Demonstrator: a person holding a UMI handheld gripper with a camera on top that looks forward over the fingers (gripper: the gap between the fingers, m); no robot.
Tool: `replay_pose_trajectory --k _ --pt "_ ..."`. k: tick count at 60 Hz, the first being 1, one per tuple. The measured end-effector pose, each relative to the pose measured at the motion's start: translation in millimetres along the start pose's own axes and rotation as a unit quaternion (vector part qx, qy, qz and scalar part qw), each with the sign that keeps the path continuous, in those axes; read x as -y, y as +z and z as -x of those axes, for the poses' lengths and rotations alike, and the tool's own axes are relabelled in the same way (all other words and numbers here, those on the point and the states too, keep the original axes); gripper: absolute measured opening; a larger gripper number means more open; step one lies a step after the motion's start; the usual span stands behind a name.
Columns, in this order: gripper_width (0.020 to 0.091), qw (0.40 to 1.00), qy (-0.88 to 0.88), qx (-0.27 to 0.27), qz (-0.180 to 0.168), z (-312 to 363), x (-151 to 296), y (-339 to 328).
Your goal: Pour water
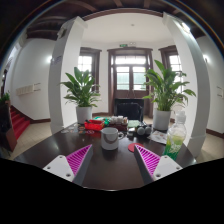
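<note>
- Beyond the dark table (100,170), a bright room is filling the view, with a wooden double door (130,80) at the far wall and white pillars at either side.
- Two leafy potted plants are standing behind the table, one plant on the left (80,90) and another plant on the right (163,92).
- Near the right end of the table, a clear plastic bottle (177,128) is standing upright; judging by the task, it is likely holding the water, though I cannot tell how full it is.
- Ahead of the gripper (112,158), a pale mug (110,138) is sitting on the table, just beyond the fingertips and roughly in line with the gap between them.
- Small clutter is lying behind the mug, among it a red item (93,126) I cannot identify.
- The gripper's fingers are standing spread wide, pinching nothing, with the purple pads (78,158) facing the bare tabletop.
- The approach step seems to be in hand: nothing is grasped yet. The next move is probably calling for a swing toward the bottle, closing on its body, then tilting it over the mug.
</note>
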State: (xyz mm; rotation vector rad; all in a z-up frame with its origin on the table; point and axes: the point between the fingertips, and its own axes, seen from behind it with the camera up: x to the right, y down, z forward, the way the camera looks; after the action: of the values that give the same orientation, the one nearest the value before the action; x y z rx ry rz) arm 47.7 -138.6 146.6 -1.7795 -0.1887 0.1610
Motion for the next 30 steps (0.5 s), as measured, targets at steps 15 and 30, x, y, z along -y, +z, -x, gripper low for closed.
replay_pose_trajectory --k 15,30 --pt "0.0855 0.999 0.021 -0.045 -0.003 -59.1 -20.2 -9.3" --pt "0.0849 0.989 0.023 -0.146 0.008 -177.6 -56.8 -20.0"
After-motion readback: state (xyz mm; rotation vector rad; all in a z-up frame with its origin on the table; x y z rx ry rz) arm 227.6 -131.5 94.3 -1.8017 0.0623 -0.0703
